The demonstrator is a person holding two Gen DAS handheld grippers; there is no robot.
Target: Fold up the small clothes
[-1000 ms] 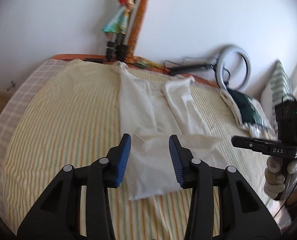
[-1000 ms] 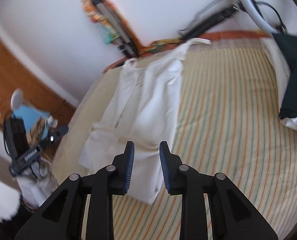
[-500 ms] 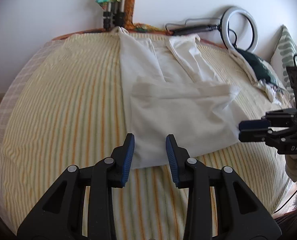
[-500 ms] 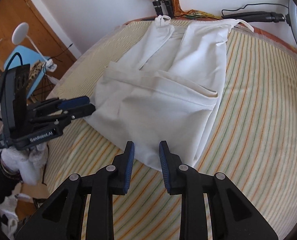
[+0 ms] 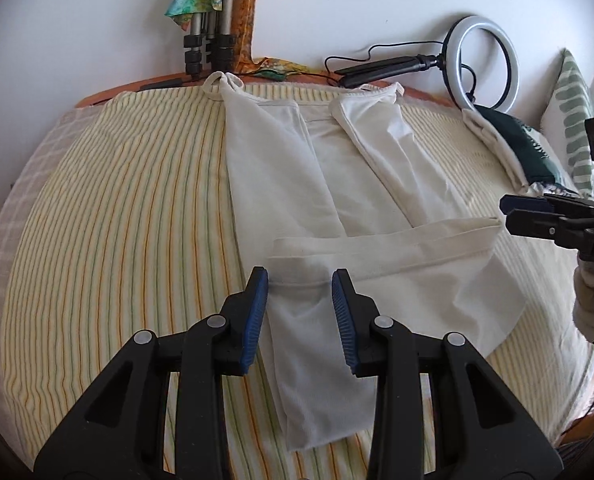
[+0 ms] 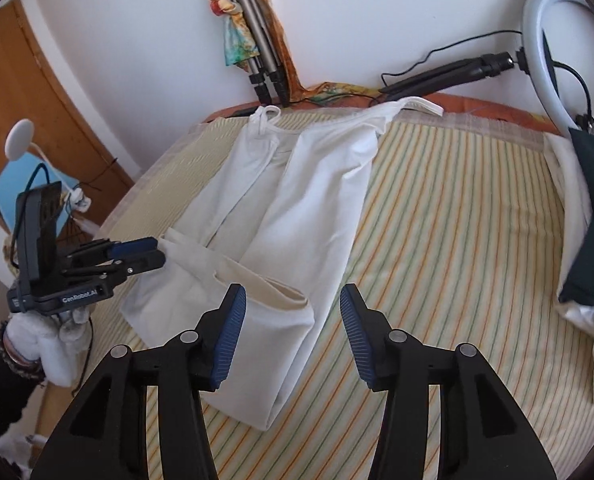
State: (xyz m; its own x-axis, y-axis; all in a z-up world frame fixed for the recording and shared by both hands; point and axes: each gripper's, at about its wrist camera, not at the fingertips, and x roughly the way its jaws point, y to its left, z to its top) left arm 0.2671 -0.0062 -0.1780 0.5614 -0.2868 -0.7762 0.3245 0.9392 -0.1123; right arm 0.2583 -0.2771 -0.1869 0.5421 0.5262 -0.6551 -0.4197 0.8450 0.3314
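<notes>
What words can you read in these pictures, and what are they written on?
"GenRobot.AI" in white letters on the black body of the left gripper, seen from the right wrist camera.
"DA", cut off by the picture's edge, on the black body of the right gripper, seen from the left wrist camera.
The dark green pillow has a pale mark on it, too small to read.
Nothing else carries writing.

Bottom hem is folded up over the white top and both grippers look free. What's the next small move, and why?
Probably lower both grippers onto the near folded edge and pinch it. The white garment lies with its hem turned up only partway, its straps reaching the far end of the striped bedcover. The left gripper is open over that fold; the right gripper has just been opening, pressing on nothing.
</notes>
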